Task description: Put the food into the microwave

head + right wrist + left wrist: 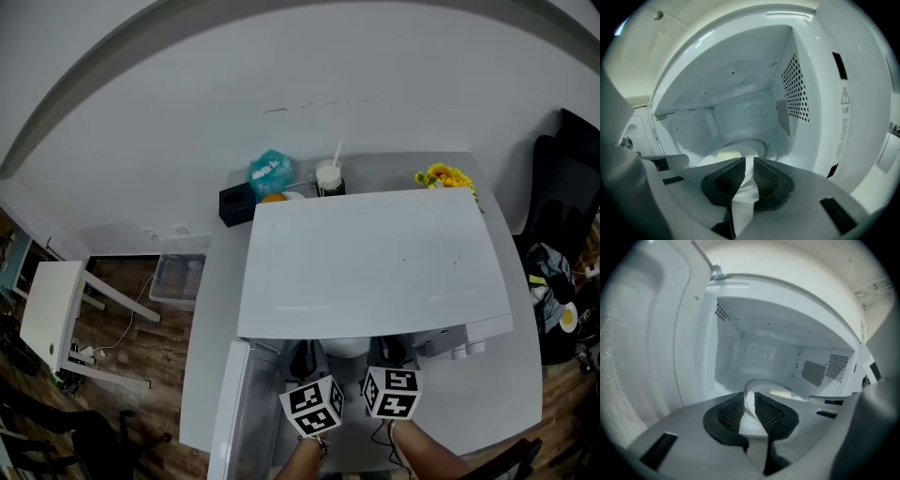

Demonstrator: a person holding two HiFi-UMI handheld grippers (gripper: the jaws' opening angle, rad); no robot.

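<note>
A white microwave stands on a grey table with its door swung open to the left. Both grippers are at its opening, holding one white plate by opposite edges. In the left gripper view the left gripper is shut on the plate's rim, and a pale yellow piece of food lies on the plate inside the cavity. The right gripper is likewise shut on the plate's rim, with the food just beyond its jaws. The plate sits low in the cavity.
Behind the microwave are a teal tissue pack, a black box, a cup with a straw and yellow flowers. A clear bin and a white stool stand on the floor to the left.
</note>
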